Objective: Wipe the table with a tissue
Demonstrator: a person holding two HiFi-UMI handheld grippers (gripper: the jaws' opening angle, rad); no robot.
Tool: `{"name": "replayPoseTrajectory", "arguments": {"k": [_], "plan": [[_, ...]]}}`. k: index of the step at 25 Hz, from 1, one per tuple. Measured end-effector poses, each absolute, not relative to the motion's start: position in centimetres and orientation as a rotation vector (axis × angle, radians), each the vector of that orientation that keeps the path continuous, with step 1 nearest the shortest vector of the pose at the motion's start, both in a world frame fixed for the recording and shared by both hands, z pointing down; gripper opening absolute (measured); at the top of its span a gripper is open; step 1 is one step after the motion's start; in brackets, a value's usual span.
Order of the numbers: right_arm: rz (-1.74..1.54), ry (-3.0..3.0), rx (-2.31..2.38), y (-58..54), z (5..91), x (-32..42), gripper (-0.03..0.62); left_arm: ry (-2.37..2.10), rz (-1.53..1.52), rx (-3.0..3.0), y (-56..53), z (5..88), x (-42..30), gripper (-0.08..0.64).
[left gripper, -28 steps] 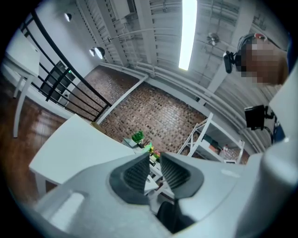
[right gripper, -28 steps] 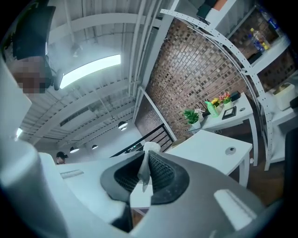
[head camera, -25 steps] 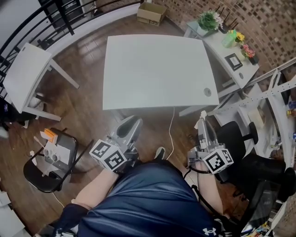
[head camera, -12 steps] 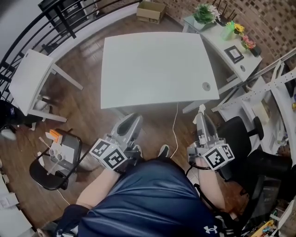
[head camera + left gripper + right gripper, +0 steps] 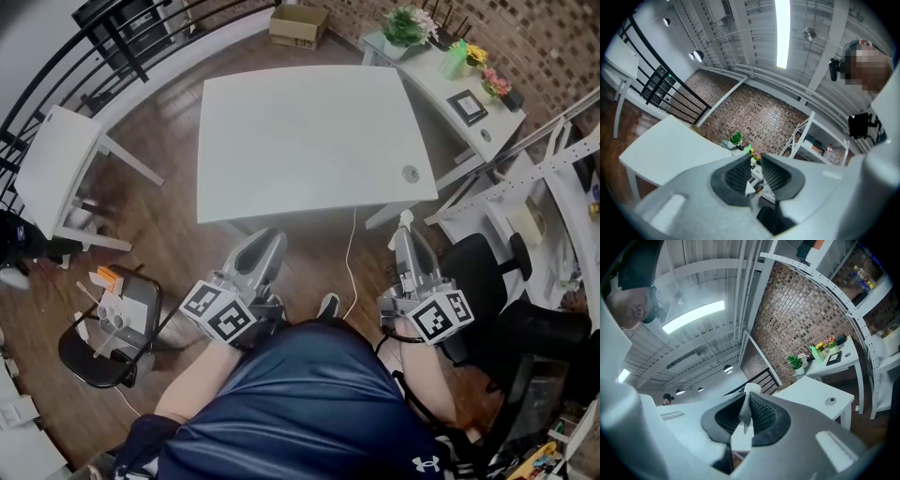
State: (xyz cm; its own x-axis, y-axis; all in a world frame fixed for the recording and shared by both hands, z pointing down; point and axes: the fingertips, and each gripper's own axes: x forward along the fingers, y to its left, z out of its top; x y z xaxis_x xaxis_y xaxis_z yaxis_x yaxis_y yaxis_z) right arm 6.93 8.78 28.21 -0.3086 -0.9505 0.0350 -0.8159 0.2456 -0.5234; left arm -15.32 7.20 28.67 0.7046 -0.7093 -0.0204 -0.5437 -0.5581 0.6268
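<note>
Right gripper (image 5: 405, 234) has its fingers (image 5: 764, 418) pinched on the tissue (image 5: 746, 411), table (image 5: 309, 141) well ahead; left gripper (image 5: 265, 246) fingers slightly apart, empty. Best reach forward, press the tissue flat, sweep evenly.

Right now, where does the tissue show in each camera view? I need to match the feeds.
Head view: the tissue is a white tuft at the tip of the right gripper, lower right, short of the table.
Left gripper view: not in it; the left gripper has its jaws apart on nothing.
Right gripper view: centre, pinched between the shut jaws.
Shared landmark: the potted green plant.
</note>
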Motion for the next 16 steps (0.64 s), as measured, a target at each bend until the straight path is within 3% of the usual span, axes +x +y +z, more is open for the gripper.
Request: {"name": "replayPoseTrajectory", "arguments": {"k": [16], "plan": [[-0.668,2.248,-1.647,8.41,28.45,7.08,0.028,-0.973,-0.321,2.279,7.21,29.45,-15.29,0.069]]}}
